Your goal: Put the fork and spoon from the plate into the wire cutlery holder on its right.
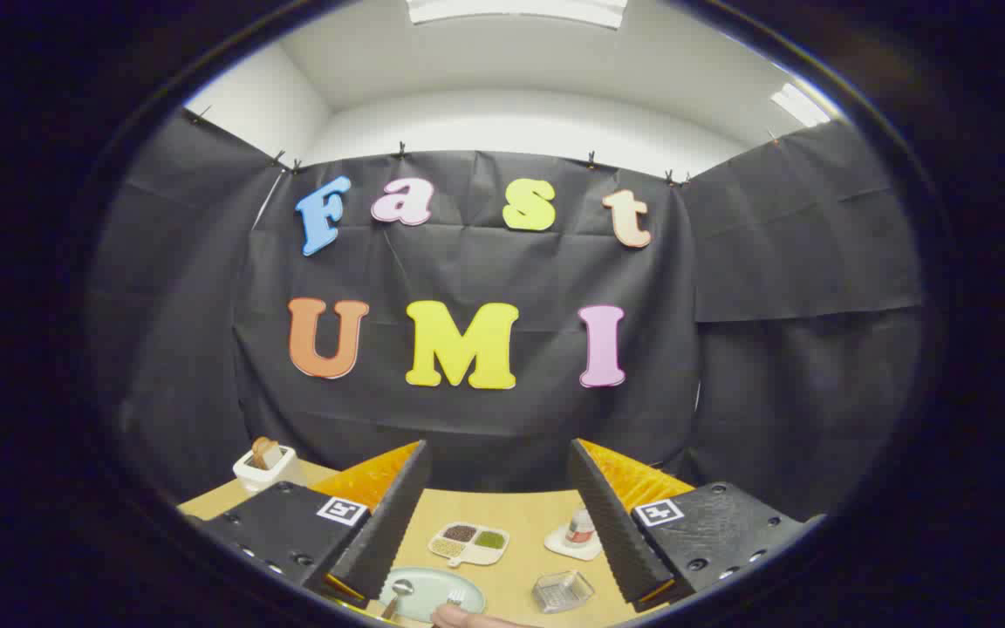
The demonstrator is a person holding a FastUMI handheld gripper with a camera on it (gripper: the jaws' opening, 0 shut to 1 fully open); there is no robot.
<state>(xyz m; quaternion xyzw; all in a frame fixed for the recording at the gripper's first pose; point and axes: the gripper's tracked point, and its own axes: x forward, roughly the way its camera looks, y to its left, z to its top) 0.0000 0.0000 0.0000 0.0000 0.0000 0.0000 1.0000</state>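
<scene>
A pale green plate (434, 582) lies on the wooden table between my fingers, close to the near edge. A spoon (397, 593) rests on its left part and a fork (454, 598) on its right part. To the right of the plate stands the wire cutlery holder (562, 590), a small shiny mesh basket. My gripper (495, 475) is held high above the table, open wide, with nothing between its fingers. A person's fingertip (461, 617) shows at the plate's near rim.
Beyond the plate sits a white divided dish (468, 543) with dark and green fillings. A small bottle on a white coaster (579, 530) stands farther right. A white cup with a brown item (265, 464) sits at the table's far left corner. The black cloth wall closes the back.
</scene>
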